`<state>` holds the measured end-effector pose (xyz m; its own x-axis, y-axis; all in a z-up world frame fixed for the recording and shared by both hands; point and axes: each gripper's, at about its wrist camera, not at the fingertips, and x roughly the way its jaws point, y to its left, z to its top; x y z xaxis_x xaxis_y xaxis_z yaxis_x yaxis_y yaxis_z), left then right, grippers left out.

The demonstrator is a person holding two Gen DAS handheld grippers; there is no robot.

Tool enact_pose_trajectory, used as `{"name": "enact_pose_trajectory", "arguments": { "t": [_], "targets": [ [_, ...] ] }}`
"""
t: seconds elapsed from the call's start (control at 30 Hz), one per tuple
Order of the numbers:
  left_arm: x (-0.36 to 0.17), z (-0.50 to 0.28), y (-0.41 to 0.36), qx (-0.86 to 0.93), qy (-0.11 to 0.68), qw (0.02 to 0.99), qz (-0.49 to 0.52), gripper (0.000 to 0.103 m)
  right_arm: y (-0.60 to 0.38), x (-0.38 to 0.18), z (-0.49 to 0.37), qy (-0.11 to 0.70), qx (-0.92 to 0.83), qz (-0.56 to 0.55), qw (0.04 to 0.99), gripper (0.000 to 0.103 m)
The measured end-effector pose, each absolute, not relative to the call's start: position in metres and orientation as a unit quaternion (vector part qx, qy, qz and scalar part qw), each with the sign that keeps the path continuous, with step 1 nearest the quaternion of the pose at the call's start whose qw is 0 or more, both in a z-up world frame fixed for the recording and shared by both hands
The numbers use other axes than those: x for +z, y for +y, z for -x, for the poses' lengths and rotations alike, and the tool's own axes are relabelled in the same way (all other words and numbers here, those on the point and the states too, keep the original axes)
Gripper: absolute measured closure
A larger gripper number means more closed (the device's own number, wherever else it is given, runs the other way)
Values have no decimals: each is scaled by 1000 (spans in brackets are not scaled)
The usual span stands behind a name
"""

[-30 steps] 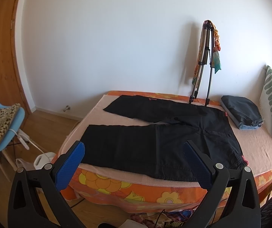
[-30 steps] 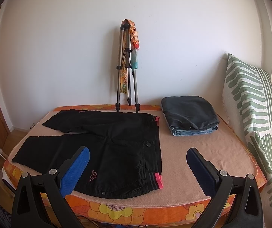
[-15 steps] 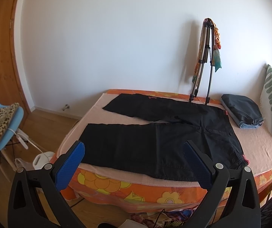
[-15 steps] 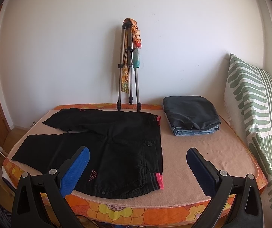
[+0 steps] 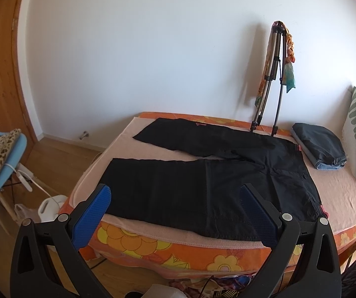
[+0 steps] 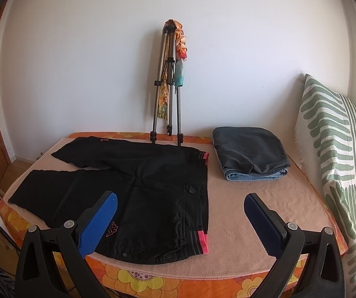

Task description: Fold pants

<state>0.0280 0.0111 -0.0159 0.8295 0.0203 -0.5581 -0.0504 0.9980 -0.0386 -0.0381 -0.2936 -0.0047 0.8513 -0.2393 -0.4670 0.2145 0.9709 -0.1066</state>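
Note:
Black pants (image 5: 202,186) (image 6: 138,191) lie spread flat on the bed, legs apart and pointing left, the pink-trimmed waistband at the right. My left gripper (image 5: 175,213) hovers open in front of the bed's near edge, by the near leg, holding nothing. My right gripper (image 6: 180,221) is also open and empty, in front of the waistband end, its left finger (image 6: 98,221) over the hip area with the small pink logo. Neither gripper touches the cloth.
The bed (image 6: 240,226) has a pink cover over an orange flowered mattress. A folded dark garment stack (image 6: 250,156) sits at the back right, a folded tripod (image 6: 168,94) leans on the wall, a striped pillow (image 6: 337,149) stands right. A blue chair (image 5: 1,164) stands left.
Both views have drifted slightly, with the bed sitting a little differently in frame. The pants have not moved and both grippers stay open.

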Motion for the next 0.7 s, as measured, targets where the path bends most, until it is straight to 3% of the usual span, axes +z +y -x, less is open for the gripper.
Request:
{"name": "enact_pose_trajectory", "arguments": {
  "t": [0.47,0.7],
  "targets": [
    [-17,-88,42,-11,306,952,20,1,-311,3,-24,250,-51,77,964,2],
    [-12,-143,39,-42,317,947,1,20,-318,10,-96,270,14,119,956,13]
  ]
}}
